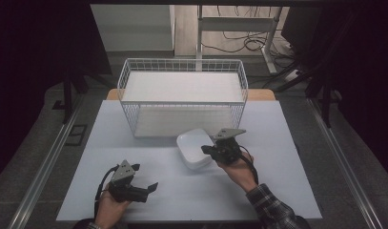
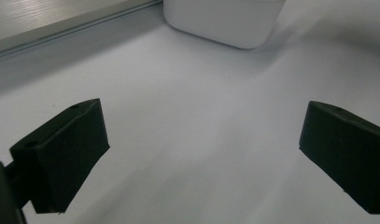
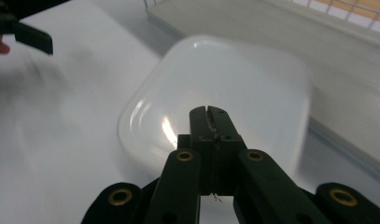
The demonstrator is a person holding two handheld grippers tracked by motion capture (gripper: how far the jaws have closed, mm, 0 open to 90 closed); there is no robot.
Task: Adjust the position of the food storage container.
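The right gripper, jaws clamped on the near rim of the dish, holds it at 6 o'clock of the basket. Keep the dish level while lifting. The left gripper idles open.

the left gripper hangs over a pale table, its two black jaws set wide apart (one at the lower left, the other at the lower right) with bare surface between them. ahead, at the top edge, sits a white dish with rounded corners. a light metal rail slants across the upper left corner.
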